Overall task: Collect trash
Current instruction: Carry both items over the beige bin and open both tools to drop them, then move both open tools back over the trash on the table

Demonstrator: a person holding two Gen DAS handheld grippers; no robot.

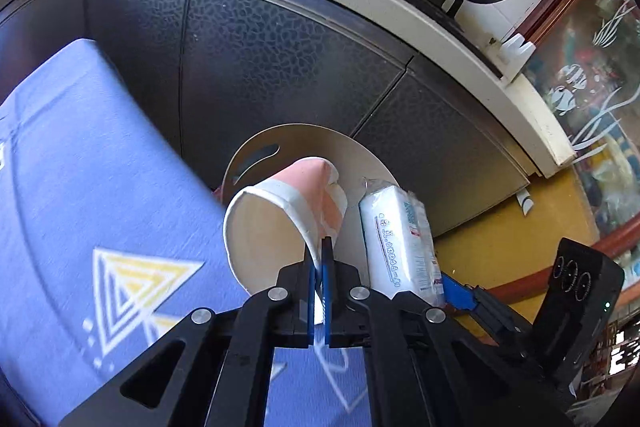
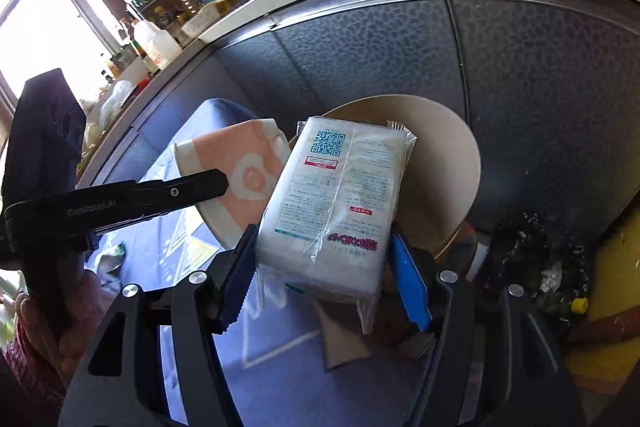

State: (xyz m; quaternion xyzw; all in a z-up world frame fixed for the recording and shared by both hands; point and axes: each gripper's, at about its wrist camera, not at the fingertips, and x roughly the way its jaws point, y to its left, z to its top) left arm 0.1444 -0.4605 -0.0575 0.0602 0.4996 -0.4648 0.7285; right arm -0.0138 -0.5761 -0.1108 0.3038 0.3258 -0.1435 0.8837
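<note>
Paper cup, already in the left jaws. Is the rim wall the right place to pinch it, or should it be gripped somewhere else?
Rim wall works. The paper cup lies tilted with its open mouth toward the left gripper, so one finger goes inside and one outside, pinching the thin wall near the lip. The tapered body is too wide and crushable for a side squeeze. Come from the mouth end, away from the tissue pack beside it.

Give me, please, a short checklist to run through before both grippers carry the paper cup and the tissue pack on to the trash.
1. Left gripper shut on the paper cup wall: ok.
2. Right gripper holding the tissue pack between its pads: ok.
3. Cup empty inside: ok.
4. Cup and pack apart: cannot tell, they are very close.
5. Black trash bag on the floor in sight: ok.
6. Bag mouth open: cannot tell.
</note>
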